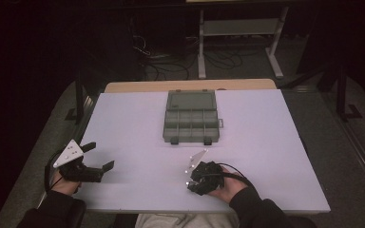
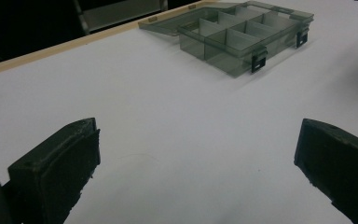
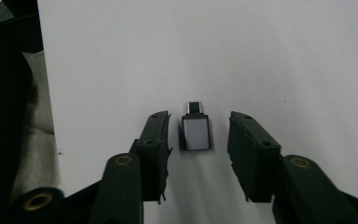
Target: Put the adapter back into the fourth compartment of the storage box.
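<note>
White tabletop (image 1: 133,123), dark surroundings. Left gripper (image 2: 196,163): jaws wide, empty. Centre rear: smoky translucent compartment box (image 1: 190,117), lid open. Right gripper (image 3: 198,144): jaws narrowed around small silver adapter plug (image 3: 196,132), not yet pressing. Grasp step; next, full closure, lift.

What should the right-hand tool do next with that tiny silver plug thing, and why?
Probably close a little more: the small silver-and-black adapter lies flat on the white table between the right tool's black jaws, with a gap on each side, so nothing grips it yet.
</note>
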A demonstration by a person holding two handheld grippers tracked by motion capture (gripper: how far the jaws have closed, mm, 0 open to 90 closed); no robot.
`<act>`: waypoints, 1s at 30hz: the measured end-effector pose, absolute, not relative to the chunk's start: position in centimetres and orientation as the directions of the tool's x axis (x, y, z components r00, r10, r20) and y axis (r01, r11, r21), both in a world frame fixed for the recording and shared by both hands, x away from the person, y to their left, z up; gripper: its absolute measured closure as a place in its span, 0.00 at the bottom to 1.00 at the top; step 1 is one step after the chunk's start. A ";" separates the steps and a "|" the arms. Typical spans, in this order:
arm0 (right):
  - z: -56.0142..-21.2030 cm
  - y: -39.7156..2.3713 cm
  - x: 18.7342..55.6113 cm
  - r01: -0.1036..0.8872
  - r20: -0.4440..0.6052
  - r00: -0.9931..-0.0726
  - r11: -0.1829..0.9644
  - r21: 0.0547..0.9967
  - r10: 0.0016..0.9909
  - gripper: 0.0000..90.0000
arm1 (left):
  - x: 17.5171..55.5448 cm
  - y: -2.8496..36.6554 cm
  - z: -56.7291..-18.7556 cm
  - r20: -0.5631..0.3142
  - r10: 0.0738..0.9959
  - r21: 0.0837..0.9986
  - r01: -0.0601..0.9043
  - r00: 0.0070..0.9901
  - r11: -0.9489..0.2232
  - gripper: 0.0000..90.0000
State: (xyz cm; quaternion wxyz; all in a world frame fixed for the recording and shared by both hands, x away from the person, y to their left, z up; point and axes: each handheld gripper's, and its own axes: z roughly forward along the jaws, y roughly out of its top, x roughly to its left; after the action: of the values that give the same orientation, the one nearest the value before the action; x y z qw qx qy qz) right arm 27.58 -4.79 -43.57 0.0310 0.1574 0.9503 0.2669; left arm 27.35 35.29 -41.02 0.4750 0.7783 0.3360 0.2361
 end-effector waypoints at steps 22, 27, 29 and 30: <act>-40.8 -6.0 28.3 0.294 0.041 -0.940 0.744 0.600 0.339 0.83 | 27.4 35.3 -41.0 0.050 0.749 0.898 0.298 0.661 -0.323 0.00; -39.9 -6.8 28.7 0.306 0.033 -0.930 0.722 0.620 0.366 0.83 | 27.3 35.4 -41.0 0.053 0.750 0.899 0.296 0.659 -0.323 0.00; -39.4 -7.2 28.9 0.316 0.032 -0.924 0.712 0.627 0.381 0.83 | 27.3 35.4 -41.0 0.052 0.749 0.900 0.295 0.661 -0.322 0.00; -39.4 -7.2 28.9 0.316 0.032 -0.924 0.712 0.627 0.381 0.83 | 27.3 35.4 -41.0 0.052 0.749 0.900 0.295 0.661 -0.322 0.00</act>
State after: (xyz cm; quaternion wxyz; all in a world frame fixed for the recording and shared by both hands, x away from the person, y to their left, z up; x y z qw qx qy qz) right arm 28.87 -7.21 -39.36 0.0497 0.1885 0.9240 0.3290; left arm 27.34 35.36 -40.99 0.4757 0.7772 0.3358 0.2387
